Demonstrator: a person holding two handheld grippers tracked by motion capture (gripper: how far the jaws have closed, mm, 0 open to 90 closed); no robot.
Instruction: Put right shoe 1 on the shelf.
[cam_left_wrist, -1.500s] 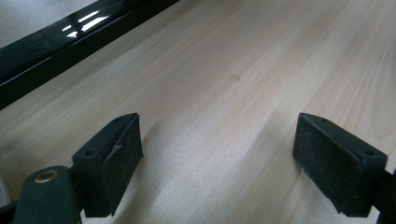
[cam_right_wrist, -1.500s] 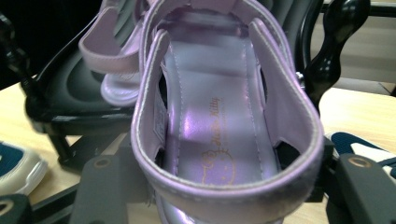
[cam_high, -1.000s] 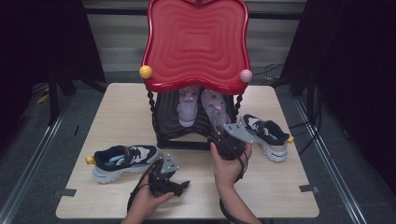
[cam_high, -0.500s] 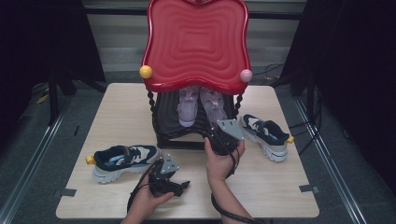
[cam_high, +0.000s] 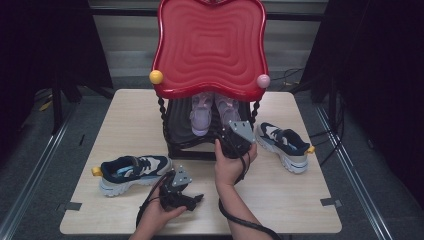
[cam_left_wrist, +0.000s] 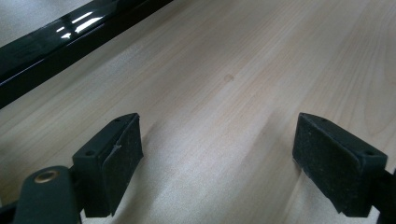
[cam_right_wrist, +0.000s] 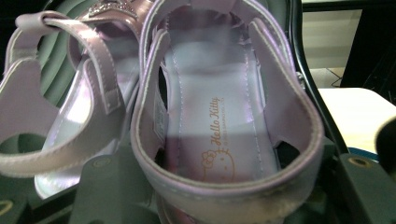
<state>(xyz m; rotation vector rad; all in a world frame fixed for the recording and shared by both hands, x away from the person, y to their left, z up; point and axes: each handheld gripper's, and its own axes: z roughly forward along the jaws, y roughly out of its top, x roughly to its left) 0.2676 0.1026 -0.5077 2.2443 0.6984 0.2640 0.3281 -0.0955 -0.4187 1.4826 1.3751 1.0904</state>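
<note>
Right gripper (cam_high: 234, 136) levelled at rack (cam_high: 175, 125) under red top (cam_high: 210, 47), jaws spread either side of right lilac sandal's (cam_right_wrist: 224, 130) heel, contact unclear. Left gripper (cam_left_wrist: 224, 158) low over table (cam_left_wrist: 243, 70) near edge, released. Second sandal (cam_right_wrist: 70, 107) alongside. Navy sneakers (cam_high: 131, 171) left, (cam_high: 282, 145) right. Dark surroundings.

On the insole of the lilac sandal (cam_right_wrist: 219, 126), the one in the front of the right gripper view, the words "Hello Kitty" are printed in gold script. Beside them stands one more line of very small gold letters, too small to read. Below them is a gold outline drawing of a cat head.
</note>
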